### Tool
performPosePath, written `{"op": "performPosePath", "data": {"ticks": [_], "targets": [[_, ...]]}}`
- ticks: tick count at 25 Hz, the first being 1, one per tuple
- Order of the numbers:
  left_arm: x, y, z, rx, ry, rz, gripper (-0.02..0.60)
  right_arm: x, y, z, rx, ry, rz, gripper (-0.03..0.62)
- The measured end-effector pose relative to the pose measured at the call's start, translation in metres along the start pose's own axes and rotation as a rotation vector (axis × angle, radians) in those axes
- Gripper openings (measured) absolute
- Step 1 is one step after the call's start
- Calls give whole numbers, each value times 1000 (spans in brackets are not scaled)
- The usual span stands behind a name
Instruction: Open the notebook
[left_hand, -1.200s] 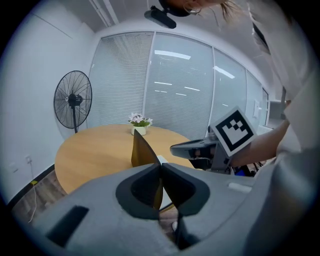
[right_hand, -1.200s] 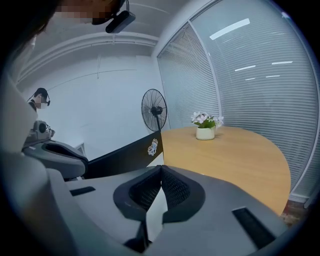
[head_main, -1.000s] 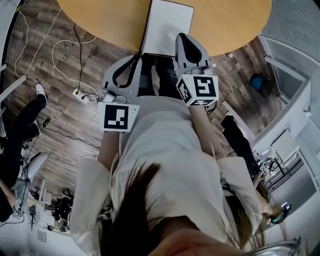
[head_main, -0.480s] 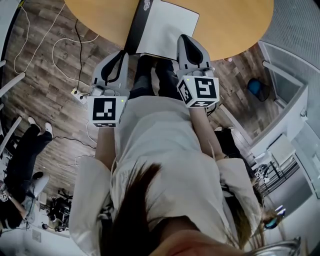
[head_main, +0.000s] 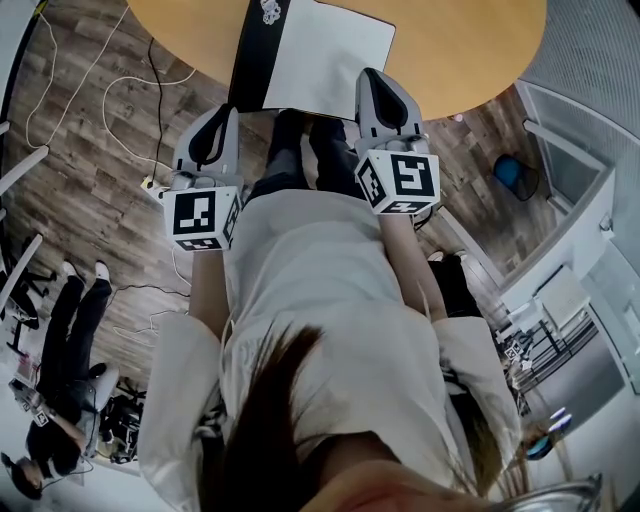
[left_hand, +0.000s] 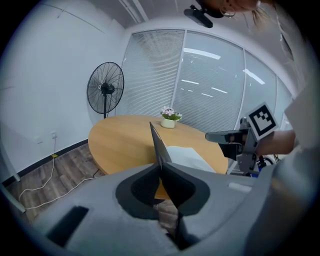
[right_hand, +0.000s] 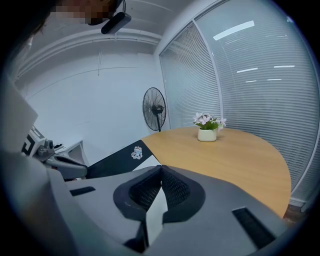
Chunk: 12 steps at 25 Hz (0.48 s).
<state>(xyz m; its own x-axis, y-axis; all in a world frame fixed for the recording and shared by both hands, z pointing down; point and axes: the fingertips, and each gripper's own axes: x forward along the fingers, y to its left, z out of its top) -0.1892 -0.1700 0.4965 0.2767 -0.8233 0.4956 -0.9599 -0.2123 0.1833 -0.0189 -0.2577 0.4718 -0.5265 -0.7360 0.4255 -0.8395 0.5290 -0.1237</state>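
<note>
**A:** Handling properties of the notebook (head_main: 330, 55)?

**B:** Judged light. The black cover (left_hand: 158, 145) is thin and will flex, and the pages (right_hand: 155, 212) are soft and may slip. Take hold at the near edge, away from the spine.

**A:** Claw states?

**B:** The left claw (left_hand: 161, 167) pinches the cover, which stands nearly upright. The right claw (right_hand: 161, 168) is pressed together on the white pages.

**A:** Position and clearance?

**B:** The notebook lies at the desk's (head_main: 470, 50) near edge. Bare desk to its left gives the cover room to fall. The pot (right_hand: 206, 134) stands well apart, toward the far edge.
</note>
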Motion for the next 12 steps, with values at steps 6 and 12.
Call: {"op": "performPosePath", "data": {"ticks": [6, 12], "targets": [[5, 21, -17, -18, 20, 39, 32, 4, 3, -2, -2, 5, 4, 3], [14, 39, -33, -38, 44, 70, 35, 5, 3, -5, -3, 19, 1, 3]]}}
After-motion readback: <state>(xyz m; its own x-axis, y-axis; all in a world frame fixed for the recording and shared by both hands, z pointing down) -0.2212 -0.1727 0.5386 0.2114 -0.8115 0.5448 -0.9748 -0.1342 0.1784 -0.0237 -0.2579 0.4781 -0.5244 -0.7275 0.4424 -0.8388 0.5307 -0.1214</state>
